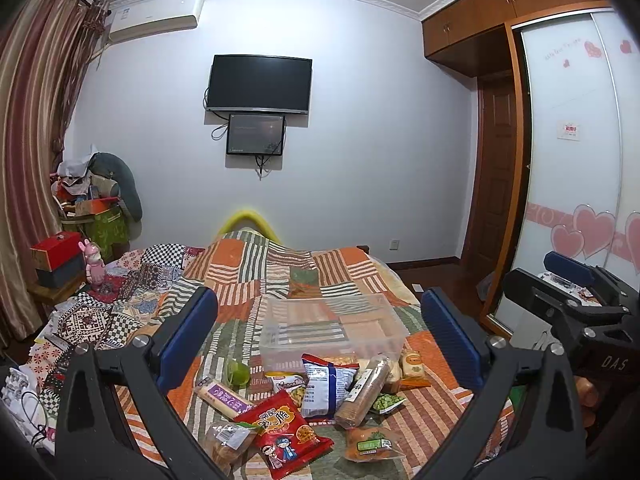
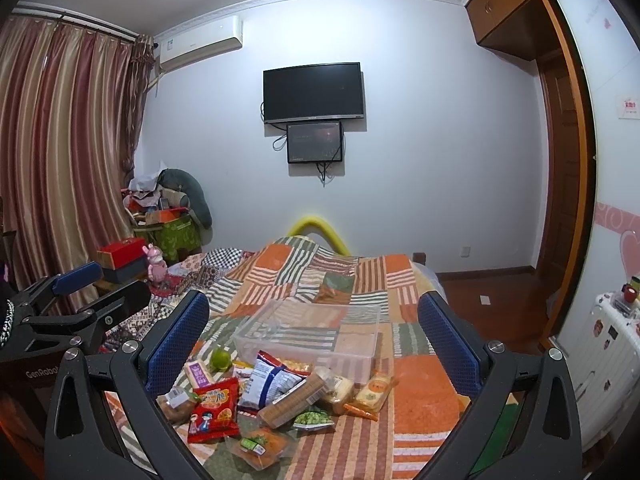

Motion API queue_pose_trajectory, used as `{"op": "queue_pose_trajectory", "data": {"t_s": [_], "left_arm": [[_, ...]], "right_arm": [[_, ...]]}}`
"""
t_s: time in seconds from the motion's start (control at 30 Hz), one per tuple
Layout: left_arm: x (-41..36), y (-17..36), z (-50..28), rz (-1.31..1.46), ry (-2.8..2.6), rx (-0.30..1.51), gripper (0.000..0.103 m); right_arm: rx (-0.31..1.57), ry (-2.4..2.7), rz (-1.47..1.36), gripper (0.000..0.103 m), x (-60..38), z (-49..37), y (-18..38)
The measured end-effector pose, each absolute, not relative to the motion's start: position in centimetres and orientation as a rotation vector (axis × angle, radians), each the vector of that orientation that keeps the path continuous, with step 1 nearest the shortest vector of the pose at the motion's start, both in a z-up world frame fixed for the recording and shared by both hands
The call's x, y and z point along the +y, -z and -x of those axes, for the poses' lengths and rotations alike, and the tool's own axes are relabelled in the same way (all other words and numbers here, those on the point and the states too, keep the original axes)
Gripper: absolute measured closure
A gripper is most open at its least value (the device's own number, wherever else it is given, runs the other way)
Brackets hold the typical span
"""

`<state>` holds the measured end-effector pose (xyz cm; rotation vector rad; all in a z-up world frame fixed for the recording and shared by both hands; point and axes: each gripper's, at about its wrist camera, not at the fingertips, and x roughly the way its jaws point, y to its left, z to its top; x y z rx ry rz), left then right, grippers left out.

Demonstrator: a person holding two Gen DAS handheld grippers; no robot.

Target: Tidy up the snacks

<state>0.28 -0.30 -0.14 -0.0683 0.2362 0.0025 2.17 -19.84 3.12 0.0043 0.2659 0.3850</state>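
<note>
A pile of snack packs lies on the patchwork bed in front of an empty clear plastic bin [image 1: 332, 330] [image 2: 308, 330]. The pile holds a red noodle-snack bag [image 1: 286, 432] [image 2: 214, 410], a blue-white chip bag [image 1: 326, 388] [image 2: 270, 380], a sleeve of biscuits [image 1: 362, 392] [image 2: 292, 402], a purple-labelled bar [image 1: 224, 396] [image 2: 198, 374], wrapped breads and a green pea pack [image 1: 386, 402] [image 2: 312, 418]. My left gripper [image 1: 320, 340] is open and empty above the pile. My right gripper [image 2: 314, 336] is open and empty too; it also shows at the right edge of the left wrist view [image 1: 560, 280].
A green fruit [image 1: 238, 372] [image 2: 220, 358] lies left of the bin. A bedside stand with boxes [image 1: 56, 258] and a pink toy [image 1: 94, 266] is at the left. A wardrobe [image 1: 580, 160] and a white suitcase [image 2: 608, 364] are on the right.
</note>
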Motion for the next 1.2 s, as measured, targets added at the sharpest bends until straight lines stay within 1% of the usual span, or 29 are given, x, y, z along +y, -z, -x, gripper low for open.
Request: {"op": "queue_pose_trajectory", "data": {"t_s": [1.2], "left_arm": [[-0.41, 0.51, -0.26, 0.072, 0.019, 0.236, 0.000]], "right_arm": [[0.262, -0.386, -0.019, 0.000, -19.97, -2.31, -3.25]]}}
